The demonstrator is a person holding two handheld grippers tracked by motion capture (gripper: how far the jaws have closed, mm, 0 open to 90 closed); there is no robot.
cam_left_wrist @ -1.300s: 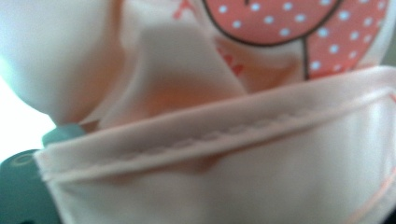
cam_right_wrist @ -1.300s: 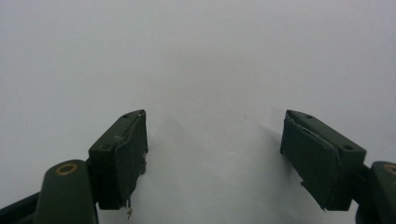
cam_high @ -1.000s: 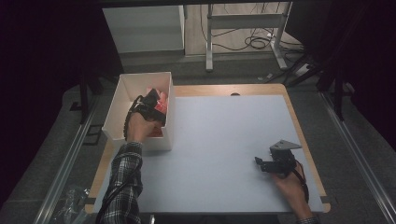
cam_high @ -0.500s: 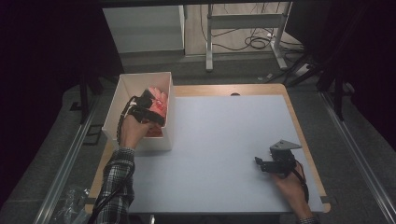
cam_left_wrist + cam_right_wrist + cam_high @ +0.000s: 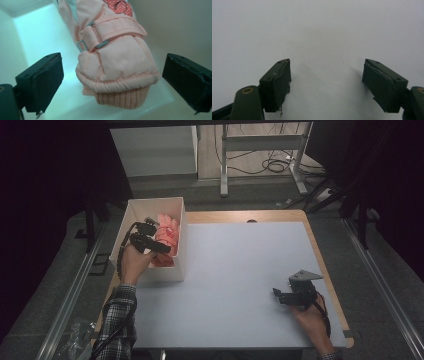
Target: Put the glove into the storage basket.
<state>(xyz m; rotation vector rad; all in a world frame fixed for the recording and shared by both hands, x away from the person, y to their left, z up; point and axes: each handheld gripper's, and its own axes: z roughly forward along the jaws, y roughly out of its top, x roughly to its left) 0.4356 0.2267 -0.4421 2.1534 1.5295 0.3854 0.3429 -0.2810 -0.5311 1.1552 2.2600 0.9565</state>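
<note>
The wooden-edged table (image 5: 320, 255) carries a pale grey mat (image 5: 240, 285), with dark curtains and floor cables behind. In the white cardboard box (image 5: 150, 206) at its left corner lies a padded pink mitten (image 5: 112, 57); the left tongs (image 5: 110, 80) gape around its knitted cuff. The right tongs (image 5: 325, 82) stand open over bare mat.

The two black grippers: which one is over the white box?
The left gripper, open around a pink padded mitten; the right gripper rests on the white mat.

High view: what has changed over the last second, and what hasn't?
The left gripper has drawn back a little toward the near end of the box, over the pink mitten; its jaws are open on either side of the mitten's cuff, not gripping it. The mitten lies in the box as before. The right gripper has stayed put on the mat, open.
</note>
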